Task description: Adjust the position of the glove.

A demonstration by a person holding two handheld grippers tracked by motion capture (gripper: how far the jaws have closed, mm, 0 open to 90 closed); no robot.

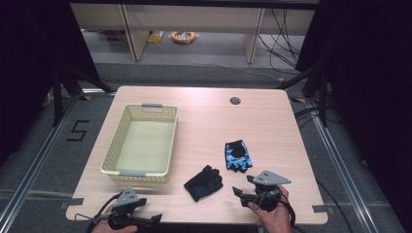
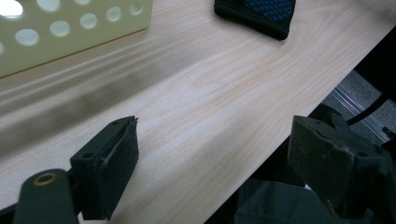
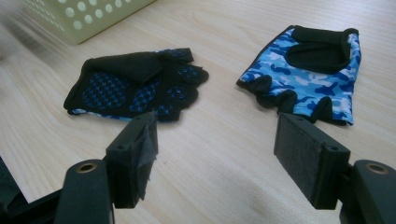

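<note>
Overhead, in the high view, the basket [image 1: 144, 144] served as the landmark: it sat on the table [image 1: 204, 111] with nothing inside it, presumably ready to receive the 2 gloves. The black glove [image 1: 203, 182] lay palm up just to the right of the basket's near corner, and the blue camouflage glove [image 1: 238, 155] lay farther right of the basket, apart from its mate. The left gripper [image 1: 154, 219] hovered below the basket's near wall at the table's front edge, while the right gripper [image 1: 239, 191] sat well to the right of the basket, aimed at the gap between the 2 gloves, probably lining up a first pick.

From the left gripper view, its jaws stood wide apart with bare wood between them, holding nothing; the basket's [image 2: 70, 28] perforated wall rose ahead at upper left, and the black glove's [image 2: 257, 14] edge showed to the right of it.

Along the right gripper view, the jaws were likewise spread wide and empty. The black glove [image 3: 135, 86] lay below and right of the basket [image 3: 84, 16], grip dots upward, and the blue camouflage glove [image 3: 306, 74] rested farther right, both flat and within easy reach.
</note>
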